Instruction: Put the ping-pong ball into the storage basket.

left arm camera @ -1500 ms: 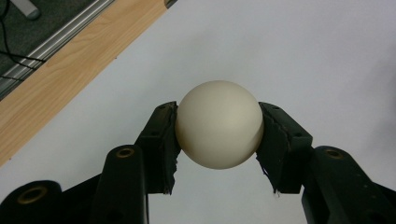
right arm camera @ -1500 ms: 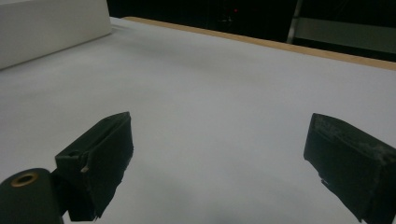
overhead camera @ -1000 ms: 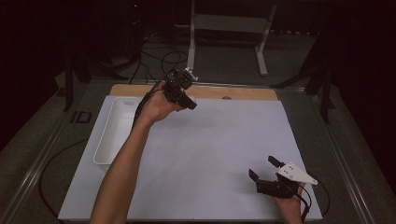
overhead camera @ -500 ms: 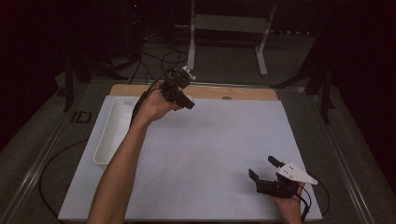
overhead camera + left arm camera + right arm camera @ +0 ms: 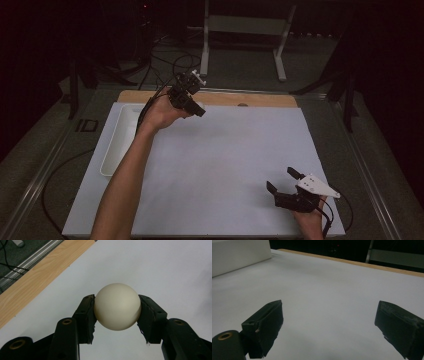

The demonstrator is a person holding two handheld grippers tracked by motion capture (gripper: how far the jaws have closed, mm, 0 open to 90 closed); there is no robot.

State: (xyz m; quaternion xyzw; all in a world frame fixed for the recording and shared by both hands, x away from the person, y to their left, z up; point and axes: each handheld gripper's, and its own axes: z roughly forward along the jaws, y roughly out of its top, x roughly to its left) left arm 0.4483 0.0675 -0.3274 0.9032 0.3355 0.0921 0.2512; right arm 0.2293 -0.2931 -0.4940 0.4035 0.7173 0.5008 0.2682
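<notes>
A cream-white ball (image 5: 117, 306) sits clamped between the two black pads of my left gripper (image 5: 116, 315), held in the air above the white sheet. In the high view the left gripper (image 5: 192, 102) hangs over the far left part of the table, near the wooden strip, with the hand wrapped around it. My right gripper (image 5: 283, 180) rests low at the near right corner of the sheet, jaws spread wide. Nothing lies between its pads (image 5: 265, 322), just bare white sheet in the right gripper view.
A white rectangular tray (image 5: 116, 145) lies along the left edge of the sheet, its wall (image 5: 239, 255) also seen in the right gripper view. A wooden strip (image 5: 260, 100) borders the far edge. A metal stand (image 5: 240, 30) and cables lie on the dark floor beyond.
The left hand with the ball has drifted slightly toward the far edge and upward. The right gripper has stayed where it was.
</notes>
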